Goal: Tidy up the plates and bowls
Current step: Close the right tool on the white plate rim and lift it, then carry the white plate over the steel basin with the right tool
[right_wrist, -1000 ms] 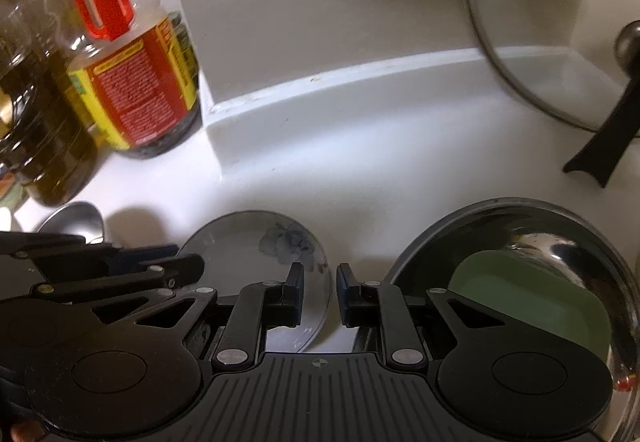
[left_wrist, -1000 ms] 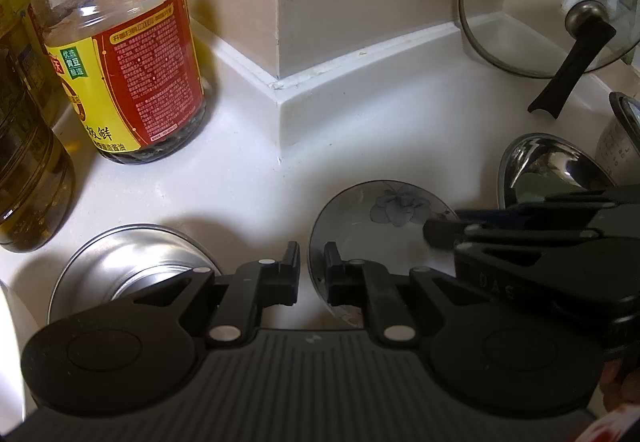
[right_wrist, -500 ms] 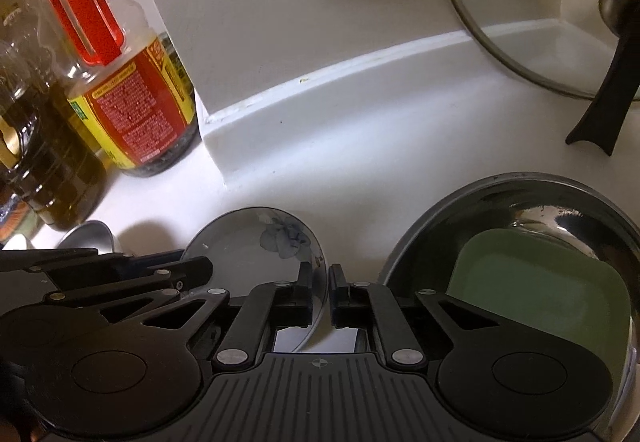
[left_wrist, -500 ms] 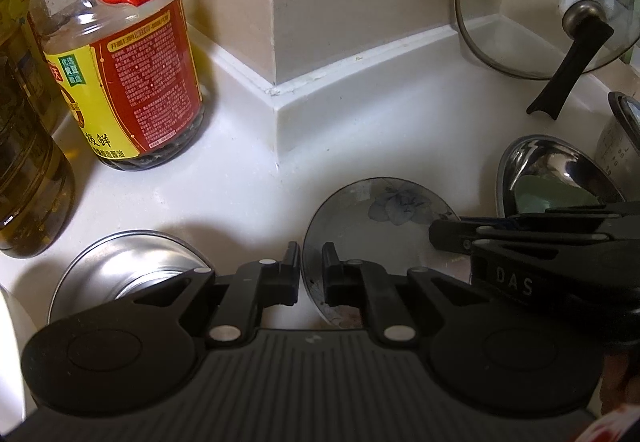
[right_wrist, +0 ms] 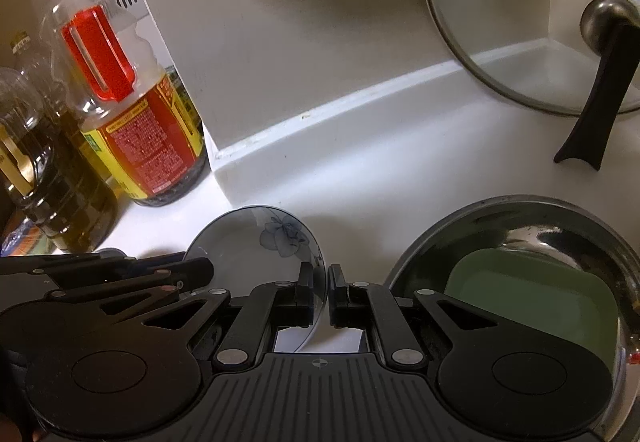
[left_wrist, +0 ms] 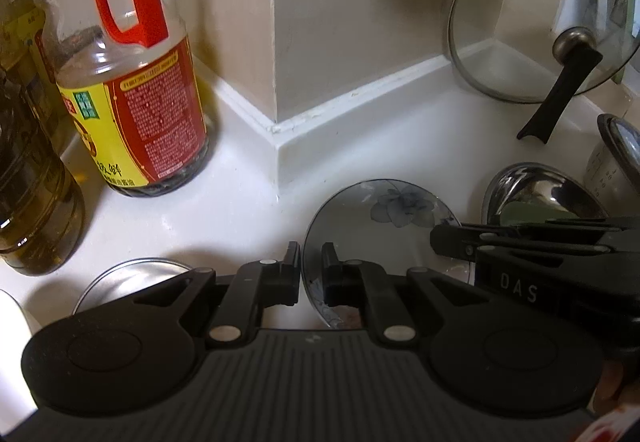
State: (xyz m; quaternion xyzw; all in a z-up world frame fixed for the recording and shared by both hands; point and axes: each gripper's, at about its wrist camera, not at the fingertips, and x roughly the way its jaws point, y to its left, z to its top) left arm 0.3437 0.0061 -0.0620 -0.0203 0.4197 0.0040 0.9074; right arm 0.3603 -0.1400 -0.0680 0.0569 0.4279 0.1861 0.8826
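Countertop [left_wrist: 400, 146] room is tight for you: the wall corner juts out just beyond the floral plate [left_wrist: 384, 226], w/ a white trim strip along its base. Left of that corner stand the red-handled bottle [left_wrist: 132, 94] and the oil bottle [left_wrist: 28, 178], close together. To the right, the glass lid [left_wrist: 532, 22] leans vs the wall, its black handle reaching down to the counter. Open white surface lies between corner and lid, beyond the plate.

Your left gripper [left_wrist: 311, 274] is clamped on the plate's left rim, one finger either side of the edge. Your right gripper [right_wrist: 320, 292] is likewise pinched onto the plate's [right_wrist: 256, 246] right rim, fingers nearly touching w/ the thin edge between. So both tools hold the same plate, opposite sides.

Plate: small, round, shallow, glossy grey-white, w/ a blue-grey flower printed near the far rim. It sits tilted; can't tell if its near edge touches the counter.

Right of the plate, near but apart, is the steel bowl [right_wrist: 520, 226] w/ a green square dish [right_wrist: 532, 294] inside. Left of your left gripper, a second steel bowl [left_wrist: 132, 278] shows partly behind the fingers, close to the oil bottle. At the far right edge of the left view stands a metal measuring cup [left_wrist: 608, 166].
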